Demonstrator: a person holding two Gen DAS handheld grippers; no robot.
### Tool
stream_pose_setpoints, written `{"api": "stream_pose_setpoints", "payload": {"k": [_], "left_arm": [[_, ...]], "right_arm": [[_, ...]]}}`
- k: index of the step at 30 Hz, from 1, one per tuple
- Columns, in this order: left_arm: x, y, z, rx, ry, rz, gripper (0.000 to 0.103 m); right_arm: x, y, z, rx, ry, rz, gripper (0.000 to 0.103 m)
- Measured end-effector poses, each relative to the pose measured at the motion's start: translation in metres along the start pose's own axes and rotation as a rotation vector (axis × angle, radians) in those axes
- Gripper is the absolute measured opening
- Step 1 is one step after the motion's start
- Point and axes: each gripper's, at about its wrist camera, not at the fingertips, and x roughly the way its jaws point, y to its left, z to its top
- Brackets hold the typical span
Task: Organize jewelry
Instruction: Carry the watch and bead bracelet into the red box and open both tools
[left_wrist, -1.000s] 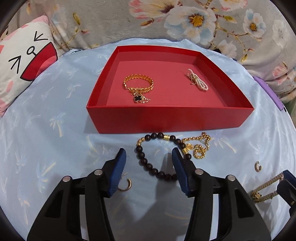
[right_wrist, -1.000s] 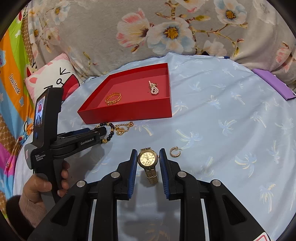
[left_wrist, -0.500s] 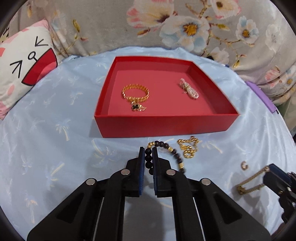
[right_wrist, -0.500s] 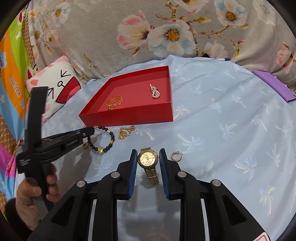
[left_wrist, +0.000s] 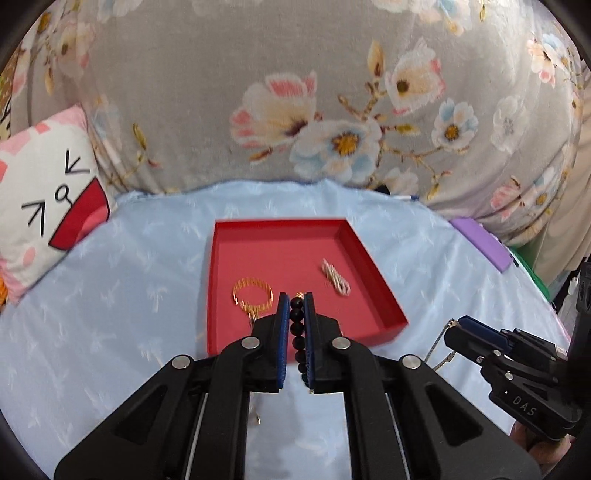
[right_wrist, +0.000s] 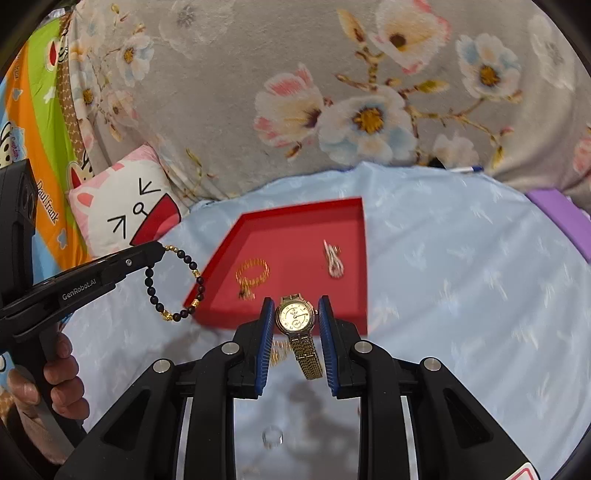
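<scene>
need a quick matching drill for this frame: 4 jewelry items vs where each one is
Items:
1. black bead bracelet
2. gold watch
3. gold bangle
4. pearl piece

Places:
A. red tray, right part
B. clamped in right gripper
C. red tray, left part
D. hanging from left gripper

Pairs: 1-D, 2-B, 3-C, 4-A

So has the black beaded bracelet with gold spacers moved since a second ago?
Yes. The black beaded bracelet is off the blue cloth, hanging from the shut left gripper beside the red tray.
</scene>
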Motion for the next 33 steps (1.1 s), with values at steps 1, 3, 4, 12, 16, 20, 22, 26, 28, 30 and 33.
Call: {"api": "stream_pose_setpoints", "payload": {"k": [1,3,4,12,16,20,22,26,28,30,33], "left_arm": [[0.005,0.001,0.009,-0.004,-0.007,0.003,0.007],[0.019,0.005,0.028,-0.007,-0.015,0.007,0.007],[0.026,0.007,0.035,-0.011,-0.018,0.014,0.007],[0.101,0.027,0.070,-0.045,0.007,0.022,0.007],[0.140,0.030,0.070,-0.040,0.041,0.033,0.007],[0.168,0.034,0.067,-0.043,0.079,0.041,0.007],[0.178,0.036,0.063,-0.039,0.090,0.057,0.007],[0.191,0.040,0.057,-0.046,0.094,0.095,0.008],[0.193,0.042,0.055,-0.049,0.098,0.101,0.008],[0.194,0.044,0.055,-0.057,0.101,0.105,0.018],[0.186,0.048,0.056,-0.067,0.079,0.135,0.040]], "right_arm": [[0.006,0.000,0.009,0.003,-0.002,0.012,0.023],[0.022,0.000,0.027,0.011,-0.001,0.040,0.023],[0.030,0.000,0.035,0.016,-0.002,0.043,0.023],[0.098,0.001,0.063,0.011,0.037,0.040,0.023],[0.129,0.001,0.061,0.000,0.078,0.029,0.023],[0.155,0.001,0.055,-0.012,0.117,0.020,0.023],[0.163,0.002,0.051,-0.026,0.130,0.013,0.023],[0.171,0.001,0.047,-0.034,0.143,0.009,0.023],[0.170,0.001,0.047,-0.032,0.139,0.009,0.023],[0.167,0.001,0.048,-0.037,0.120,-0.003,0.023],[0.156,0.001,0.047,-0.036,0.091,-0.012,0.025]]}}
